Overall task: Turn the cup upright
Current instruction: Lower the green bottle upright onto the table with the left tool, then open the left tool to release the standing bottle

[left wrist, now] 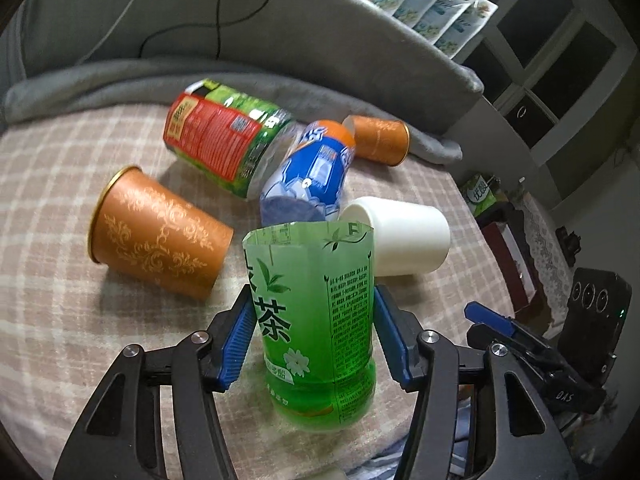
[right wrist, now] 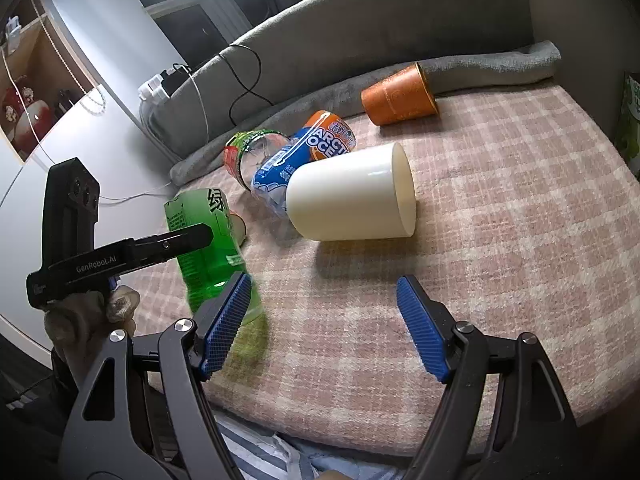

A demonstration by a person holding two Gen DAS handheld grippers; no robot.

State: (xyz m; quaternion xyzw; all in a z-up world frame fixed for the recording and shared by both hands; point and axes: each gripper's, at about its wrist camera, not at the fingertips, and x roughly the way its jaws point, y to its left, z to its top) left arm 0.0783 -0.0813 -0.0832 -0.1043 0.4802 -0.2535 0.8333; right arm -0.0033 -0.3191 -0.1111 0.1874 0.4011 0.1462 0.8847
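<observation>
A green cut-off bottle cup [left wrist: 316,320] stands upright on the checked blanket between the blue pads of my left gripper [left wrist: 314,332]. The pads sit at its sides with small gaps, so the jaws look open around it. It also shows in the right wrist view [right wrist: 208,248], with the left gripper [right wrist: 120,256] beside it. My right gripper [right wrist: 322,324] is open and empty, low over the blanket, in front of a white cup [right wrist: 352,196] lying on its side. The white cup also shows in the left wrist view [left wrist: 400,236].
Lying on their sides: a large orange cup [left wrist: 156,236], a red-green cut bottle [left wrist: 228,140], a blue cut bottle [left wrist: 308,172] and a small orange cup [left wrist: 380,140]. A grey rolled blanket [left wrist: 120,80] and padded wall border the back. The blanket's [right wrist: 520,240] front edge is near.
</observation>
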